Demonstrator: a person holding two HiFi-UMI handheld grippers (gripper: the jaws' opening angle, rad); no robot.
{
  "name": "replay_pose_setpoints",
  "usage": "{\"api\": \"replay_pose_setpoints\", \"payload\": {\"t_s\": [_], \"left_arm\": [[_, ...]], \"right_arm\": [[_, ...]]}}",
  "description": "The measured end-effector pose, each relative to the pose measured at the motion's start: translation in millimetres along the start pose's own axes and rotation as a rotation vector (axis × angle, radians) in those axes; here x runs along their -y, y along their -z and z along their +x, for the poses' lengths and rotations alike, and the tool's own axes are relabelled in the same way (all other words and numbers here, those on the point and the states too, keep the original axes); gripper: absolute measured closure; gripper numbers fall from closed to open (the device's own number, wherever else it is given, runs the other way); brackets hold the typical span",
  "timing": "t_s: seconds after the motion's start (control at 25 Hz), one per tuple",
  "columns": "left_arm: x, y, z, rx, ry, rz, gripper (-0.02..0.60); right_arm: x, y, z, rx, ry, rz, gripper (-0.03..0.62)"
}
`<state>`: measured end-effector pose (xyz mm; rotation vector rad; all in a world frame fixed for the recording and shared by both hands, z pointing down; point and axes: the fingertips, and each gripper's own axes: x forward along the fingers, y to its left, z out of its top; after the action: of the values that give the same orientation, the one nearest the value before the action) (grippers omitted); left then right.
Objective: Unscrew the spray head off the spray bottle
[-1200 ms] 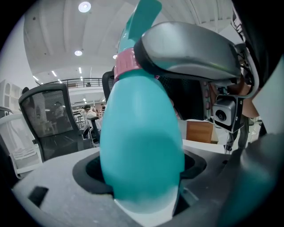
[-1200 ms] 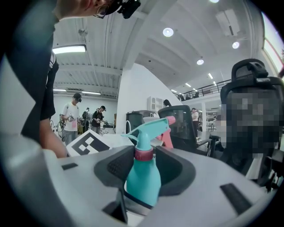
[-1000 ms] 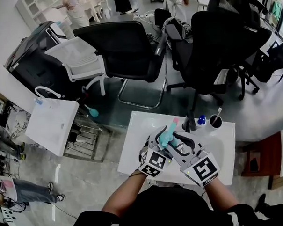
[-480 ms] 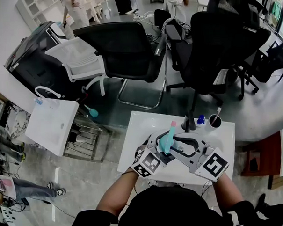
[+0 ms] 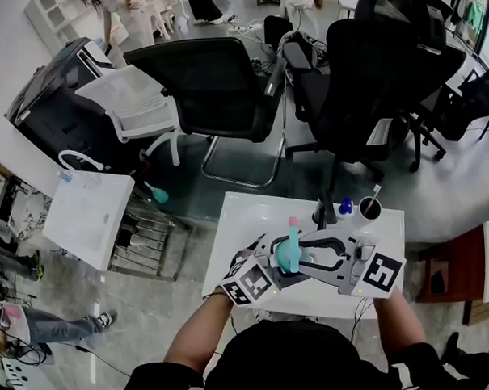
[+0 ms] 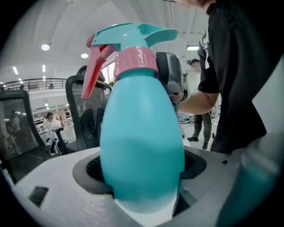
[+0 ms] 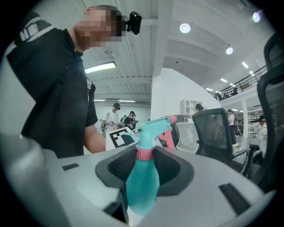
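A teal spray bottle (image 5: 288, 251) with a pink collar and pink trigger stands upright over the white table (image 5: 244, 218). My left gripper (image 5: 280, 261) is shut on its wide body, which fills the left gripper view (image 6: 142, 146) under the spray head (image 6: 128, 40). From the right, my right gripper (image 5: 306, 257) reaches the bottle. In the right gripper view the bottle (image 7: 142, 181) rises between the jaws. Dark gaps show on both sides of the collar (image 7: 144, 153), so those jaws are open around it. A grey finger (image 6: 169, 73) of the right gripper sits just behind the collar.
A black cup (image 5: 370, 208), a small blue object (image 5: 346, 205) and a black post (image 5: 326, 213) stand at the table's far edge. Two black office chairs (image 5: 215, 86) (image 5: 377, 71) are beyond it. A white panel (image 5: 87, 213) and a wire rack (image 5: 149, 235) lie left.
The right gripper's marker cube has swung right and up, away from the left one. The left cube shifted slightly left. The bottle came a little lower and nearer to me.
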<state>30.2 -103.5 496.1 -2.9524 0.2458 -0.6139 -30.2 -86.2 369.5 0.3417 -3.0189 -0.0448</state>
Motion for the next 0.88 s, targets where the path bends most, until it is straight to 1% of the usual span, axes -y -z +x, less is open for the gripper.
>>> {"api": "replay_pose_setpoints", "payload": {"t_s": [0.08, 0.16, 0.2, 0.28, 0.36, 0.48, 0.64, 0.76, 0.88], "left_arm": [[-13, 5, 0, -0.004, -0.075, -0.055, 0.156], [-29, 10, -2, -0.016, -0.178, -0.116, 0.156], [-35, 12, -3, -0.024, -0.227, -0.137, 0.156], [-43, 15, -3, -0.039, -0.301, -0.163, 0.158], [-47, 17, -2, -0.052, -0.349, -0.176, 0.158], [-51, 17, -1, -0.065, -0.397, -0.193, 0.158], [-54, 17, -1, -0.089, -0.435, -0.18, 0.158], [-54, 16, 0, -0.093, -0.446, -0.179, 0.158], [-53, 14, 0, -0.085, -0.43, -0.18, 0.158]], "right_arm": [[8, 2, 1, 0.004, 0.083, -0.011, 0.449], [17, 5, -1, -0.003, 0.182, -0.01, 0.404], [21, 7, -1, -0.01, 0.227, -0.008, 0.401], [24, 9, 0, -0.016, 0.297, 0.003, 0.401], [26, 9, 2, -0.007, 0.35, 0.021, 0.402], [33, 9, 2, 0.019, 0.413, 0.06, 0.404], [38, 12, 6, 0.011, 0.449, 0.096, 0.413], [39, 11, 9, 0.004, 0.474, 0.104, 0.442], [40, 11, 6, 0.008, 0.479, 0.063, 0.451]]}}
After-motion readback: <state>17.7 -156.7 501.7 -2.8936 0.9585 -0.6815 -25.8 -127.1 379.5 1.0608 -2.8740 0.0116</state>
